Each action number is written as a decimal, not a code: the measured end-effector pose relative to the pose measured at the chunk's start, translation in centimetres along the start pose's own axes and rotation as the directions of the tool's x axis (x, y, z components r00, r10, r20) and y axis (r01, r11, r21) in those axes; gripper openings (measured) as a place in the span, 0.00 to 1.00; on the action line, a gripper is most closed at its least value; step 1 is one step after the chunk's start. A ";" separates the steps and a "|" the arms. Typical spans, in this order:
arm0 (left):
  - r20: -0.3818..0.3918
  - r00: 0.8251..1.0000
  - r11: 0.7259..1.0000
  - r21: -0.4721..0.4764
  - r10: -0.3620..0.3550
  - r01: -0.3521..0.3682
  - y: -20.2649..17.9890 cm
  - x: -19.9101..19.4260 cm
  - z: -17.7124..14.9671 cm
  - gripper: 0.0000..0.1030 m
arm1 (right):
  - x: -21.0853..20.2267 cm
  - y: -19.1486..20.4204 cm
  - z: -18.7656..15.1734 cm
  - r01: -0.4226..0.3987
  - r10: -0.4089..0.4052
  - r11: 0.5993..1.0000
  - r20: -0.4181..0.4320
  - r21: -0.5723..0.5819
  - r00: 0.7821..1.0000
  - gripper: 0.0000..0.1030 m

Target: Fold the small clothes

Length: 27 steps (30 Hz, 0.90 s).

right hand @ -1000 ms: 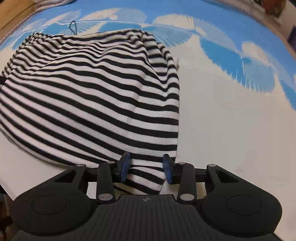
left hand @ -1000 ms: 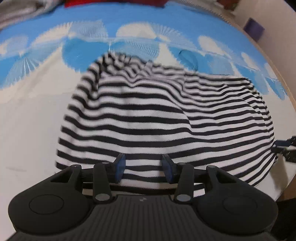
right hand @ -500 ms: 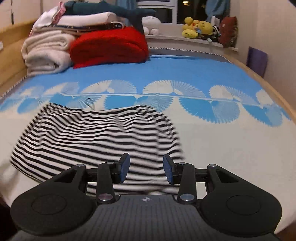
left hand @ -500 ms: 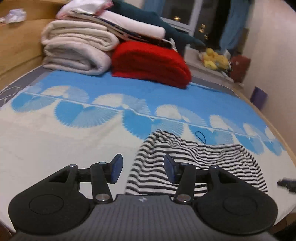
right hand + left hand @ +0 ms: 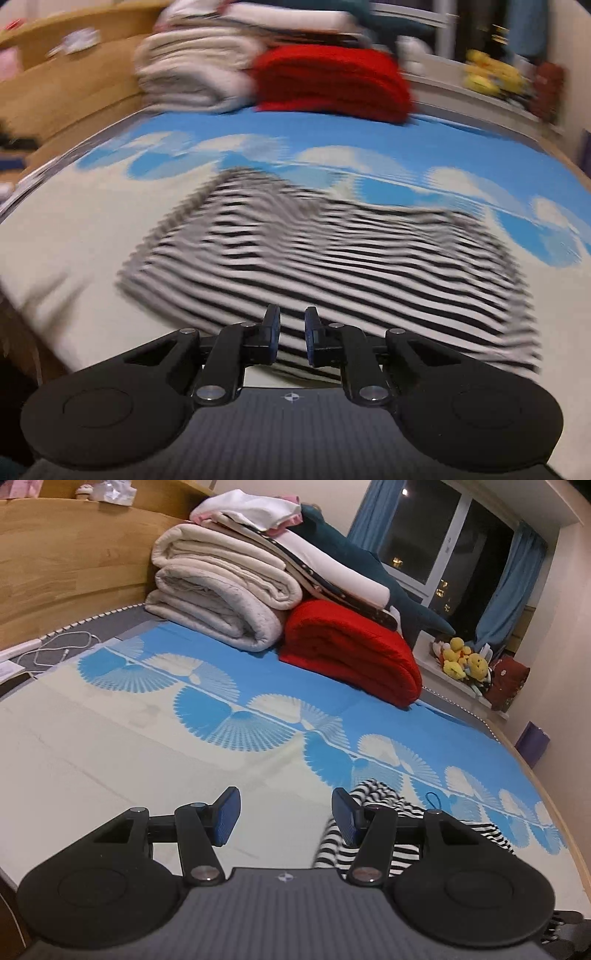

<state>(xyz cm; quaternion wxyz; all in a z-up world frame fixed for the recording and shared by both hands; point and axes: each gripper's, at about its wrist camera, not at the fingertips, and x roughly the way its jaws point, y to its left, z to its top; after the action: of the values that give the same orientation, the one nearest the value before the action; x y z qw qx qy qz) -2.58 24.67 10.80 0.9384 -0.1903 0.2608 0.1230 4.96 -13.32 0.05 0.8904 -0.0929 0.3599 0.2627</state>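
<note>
The bed [image 5: 110, 746], spread with a blue-and-cream fan-patterned sheet [image 5: 236, 716], fills both views; a second ago both cameras looked closely down at the striped garment [image 5: 332, 266], and now both have lifted and tipped back so the far end of the bed shows. There, a rolled cream blanket [image 5: 221, 602] lies to the left of a folded red blanket [image 5: 351, 653], with a dark blue plush shark [image 5: 369, 568] on top. The black-and-white striped garment lies flat near the front edge of the bed, apparently folded once into a rough rectangle. That suggests a fold has just been finished and released. The left gripper [image 5: 284, 818] has its jaws spread wide and holds nothing, hanging to the left of the garment. The right gripper [image 5: 291, 334] has narrowed to a small gap, with stripes visible between its pads, and it appears empty above the garment's near edge. The right view is heavily motion-blurred, so creases and edges are hard to read; in the left view the gripper body hides most of the garment.
</note>
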 end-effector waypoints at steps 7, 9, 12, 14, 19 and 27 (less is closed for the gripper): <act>0.005 0.999 0.997 -0.068 0.033 -0.033 4.9 -1.1 0.1 0.58 | 6.3 10.7 3.4 -0.152 0.143 0.979 -0.073 -0.138 0.987 0.24; 0.005 0.999 0.996 -0.083 0.038 -0.037 6.1 -1.4 0.1 0.58 | 8.1 13.0 4.1 -0.171 0.157 0.970 -0.089 -0.174 0.984 0.31; -0.003 0.999 0.994 -0.102 0.048 -0.048 7.5 -1.3 0.2 0.58 | 11.1 15.9 4.5 -0.160 0.130 0.951 -0.126 -0.266 0.984 0.45; -0.016 0.998 0.991 -0.118 0.056 -0.058 8.4 -1.0 0.2 0.58 | 13.2 16.9 4.7 -0.155 0.107 0.939 -0.166 -0.307 0.980 0.48; -0.032 0.998 0.989 -0.136 0.052 -0.056 9.9 -0.2 0.5 0.58 | 16.7 17.3 4.6 -0.113 0.024 0.929 -0.247 -0.352 0.969 0.49; -0.041 0.998 0.985 -0.163 0.053 -0.059 10.9 0.5 0.7 0.58 | 16.9 15.4 5.2 -0.056 0.011 0.967 -0.176 -0.250 0.984 0.07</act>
<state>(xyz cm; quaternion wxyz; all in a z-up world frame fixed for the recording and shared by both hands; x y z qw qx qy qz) -5.46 34.77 7.88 0.9109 -0.2616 0.2719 0.1669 9.97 8.29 -7.47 0.8319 -0.2226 0.4010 0.3125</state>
